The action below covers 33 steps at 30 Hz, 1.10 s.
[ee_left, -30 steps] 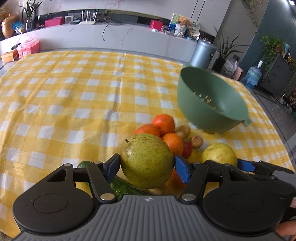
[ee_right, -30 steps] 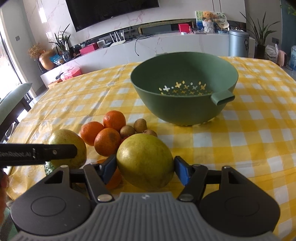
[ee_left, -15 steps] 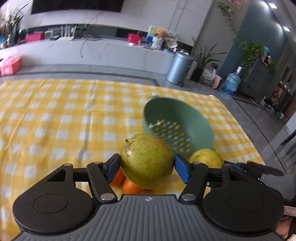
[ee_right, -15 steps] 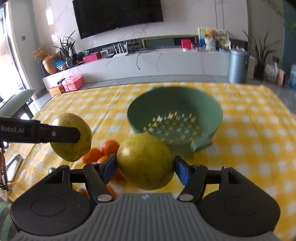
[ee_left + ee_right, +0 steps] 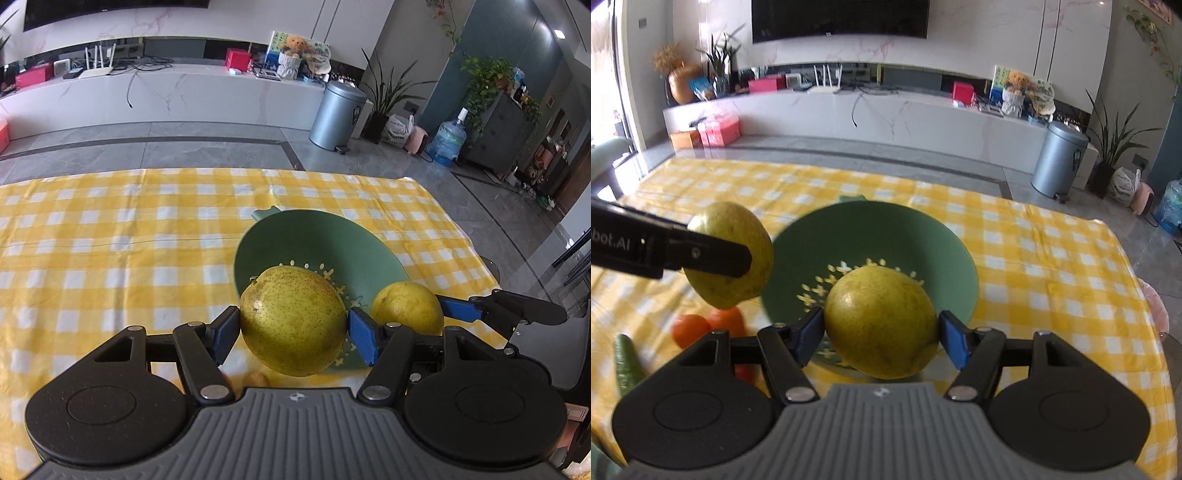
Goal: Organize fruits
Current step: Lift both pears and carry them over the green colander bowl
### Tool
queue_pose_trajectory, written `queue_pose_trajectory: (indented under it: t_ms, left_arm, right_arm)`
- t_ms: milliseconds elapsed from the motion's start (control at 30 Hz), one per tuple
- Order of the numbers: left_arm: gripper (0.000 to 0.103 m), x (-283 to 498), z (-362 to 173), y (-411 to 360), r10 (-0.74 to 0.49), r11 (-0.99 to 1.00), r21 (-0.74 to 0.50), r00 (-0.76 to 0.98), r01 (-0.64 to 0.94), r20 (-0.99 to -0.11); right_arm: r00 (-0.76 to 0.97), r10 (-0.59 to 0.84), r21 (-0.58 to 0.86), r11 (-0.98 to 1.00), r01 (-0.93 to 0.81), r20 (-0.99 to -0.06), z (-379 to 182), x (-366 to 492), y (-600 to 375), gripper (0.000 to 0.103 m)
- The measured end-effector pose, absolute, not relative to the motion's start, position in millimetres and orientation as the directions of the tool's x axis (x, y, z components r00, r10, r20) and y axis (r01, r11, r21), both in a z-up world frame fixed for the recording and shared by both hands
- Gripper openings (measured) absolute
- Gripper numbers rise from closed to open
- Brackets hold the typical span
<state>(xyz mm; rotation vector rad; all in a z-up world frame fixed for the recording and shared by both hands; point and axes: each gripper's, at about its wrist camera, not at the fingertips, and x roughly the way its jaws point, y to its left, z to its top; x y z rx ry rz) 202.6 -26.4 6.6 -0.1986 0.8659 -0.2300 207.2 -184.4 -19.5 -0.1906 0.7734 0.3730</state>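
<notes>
The left tool [image 5: 293,326] clamps a speckled pear [image 5: 291,321] and the right tool [image 5: 881,326] clamps a second pear [image 5: 881,325], both held in the air above the green bowl [image 5: 923,240] (oranges [image 5: 709,326] lie near the table's [image 5: 1052,258] left edge).

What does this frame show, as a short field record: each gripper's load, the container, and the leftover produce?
left gripper: shut on a speckled yellow-green pear, held in the air at the near rim of the bowl
right gripper: shut on a second yellow-green pear, held over the bowl
container: green perforated plastic colander bowl, nothing seen inside
surface: yellow-and-white checked tablecloth
left on the cloth: orange tangerines, a green cucumber
</notes>
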Motion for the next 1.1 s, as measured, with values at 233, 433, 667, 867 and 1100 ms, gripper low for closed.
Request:
queue_pose_trajectory:
  t_ms: [233, 433, 667, 867, 1100]
  left_arm:
    - [0.073, 233, -9, -42, -0.273, 0.962, -0.215, 0.574, 0.167, -0.772]
    - [0.073, 252, -26, -47, -0.262, 0.963, -0.190, 0.511, 0.190, -0.819]
    - [0.073, 263, -39, -57, -0.243, 0.961, -0.147, 0.462, 0.234, -0.853]
    - [0.074, 269, -42, -66, -0.201, 0.962, -0.090, 0.446, 0.258, -0.872]
    - [0.074, 273, -42, -69, -0.171, 0.965, -0.061, 0.434, 0.257, -0.885]
  right_arm:
    - [0.607, 0.242, -0.061, 0.899, -0.434, -0.757, -38, 244, -181, 0.064]
    - [0.534, 0.244, -0.067, 0.865, -0.497, -0.810, -54, 267, -169, 0.064]
    - [0.447, 0.227, -0.067, 0.832, -0.550, -0.865, -72, 280, -157, 0.064]
    - [0.375, 0.229, -0.026, 0.823, -0.567, -0.898, -74, 290, -156, 0.064]
    - [0.346, 0.225, -0.016, 0.819, -0.574, -0.911, -76, 294, -152, 0.064]
